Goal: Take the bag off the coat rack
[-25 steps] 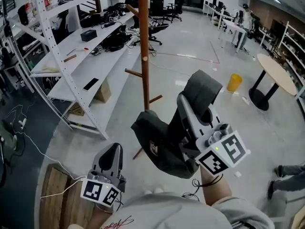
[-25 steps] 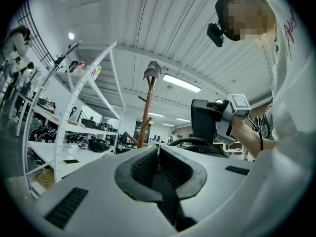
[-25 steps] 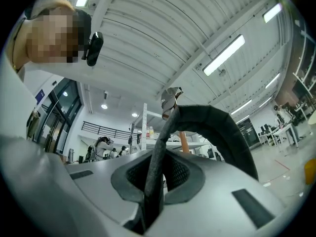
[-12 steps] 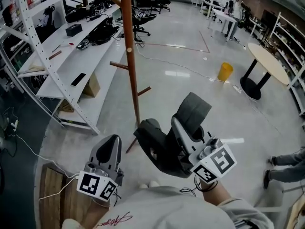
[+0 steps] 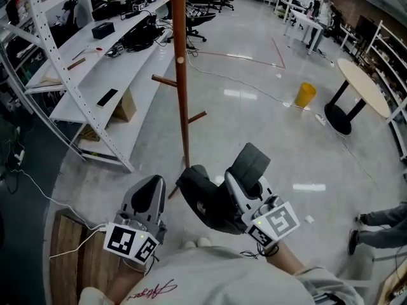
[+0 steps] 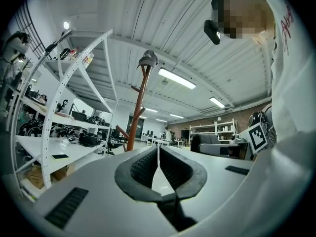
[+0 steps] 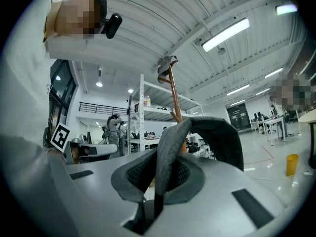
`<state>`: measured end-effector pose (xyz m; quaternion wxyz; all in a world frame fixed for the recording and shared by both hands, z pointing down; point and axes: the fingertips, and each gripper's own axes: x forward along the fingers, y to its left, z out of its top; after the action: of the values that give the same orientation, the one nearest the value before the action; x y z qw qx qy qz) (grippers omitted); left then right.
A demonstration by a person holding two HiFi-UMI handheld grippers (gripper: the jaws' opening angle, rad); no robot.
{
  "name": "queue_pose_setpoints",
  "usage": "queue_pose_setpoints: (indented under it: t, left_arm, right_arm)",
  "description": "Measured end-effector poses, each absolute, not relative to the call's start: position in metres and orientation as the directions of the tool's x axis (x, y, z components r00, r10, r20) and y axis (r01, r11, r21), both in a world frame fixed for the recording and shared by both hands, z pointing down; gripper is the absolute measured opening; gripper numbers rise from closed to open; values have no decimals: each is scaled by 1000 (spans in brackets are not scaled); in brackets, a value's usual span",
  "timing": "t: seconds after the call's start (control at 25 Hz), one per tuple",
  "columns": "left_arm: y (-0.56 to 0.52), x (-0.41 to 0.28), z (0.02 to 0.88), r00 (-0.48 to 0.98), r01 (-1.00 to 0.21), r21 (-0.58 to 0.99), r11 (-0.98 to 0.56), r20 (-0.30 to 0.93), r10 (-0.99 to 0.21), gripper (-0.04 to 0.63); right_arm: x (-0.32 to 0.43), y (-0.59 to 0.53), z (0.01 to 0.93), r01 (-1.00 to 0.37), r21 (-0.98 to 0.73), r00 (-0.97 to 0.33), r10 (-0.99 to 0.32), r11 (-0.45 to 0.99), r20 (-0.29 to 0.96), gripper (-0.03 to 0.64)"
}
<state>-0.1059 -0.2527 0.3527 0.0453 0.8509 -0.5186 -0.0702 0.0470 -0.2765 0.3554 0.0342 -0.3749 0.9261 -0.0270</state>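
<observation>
In the head view, the right claw pinches the strap of the dark bag. The bag hangs just under and to the left of this claw, between the two claws. Its long side runs down and slanting from the strap. No part of the bag touches the coat rack. The rack's pole stands ahead of the claw and a little to its left, with bare floor around it. So the bag looks to be off the rack already. The left claw is just beside the bag but does not touch it. Both arms are bent in close to the person's body, and both claws point forward, away from the person.

In the left gripper view, the left claw is pressed together with nothing inside it. Only a thin slit shows. The coat rack stands far ahead, a bit to the left of the claw.

In the right gripper view, the right claw is pressed tight on the grey strap. The strap rises from between the jaws and loops over to the right. The coat rack shows behind it, well apart. The right hand has the bag, so I think the next move belongs to it.
</observation>
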Motion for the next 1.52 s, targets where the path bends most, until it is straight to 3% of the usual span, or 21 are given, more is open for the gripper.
queue_pose_setpoints:
  t: [0.96,1.52]
  left_arm:
    - [-228,-103,368,336,-920,181,-347,-89,-937,28]
    - [-153,-114,357,368,-909,165,-384,-117,-922,28]
  right_arm:
    - [35,-256,353,-576,-46,-813,-578,816,-69,35]
    - [23,-178,351,-592,-45,-801,-594,804,-69,35]
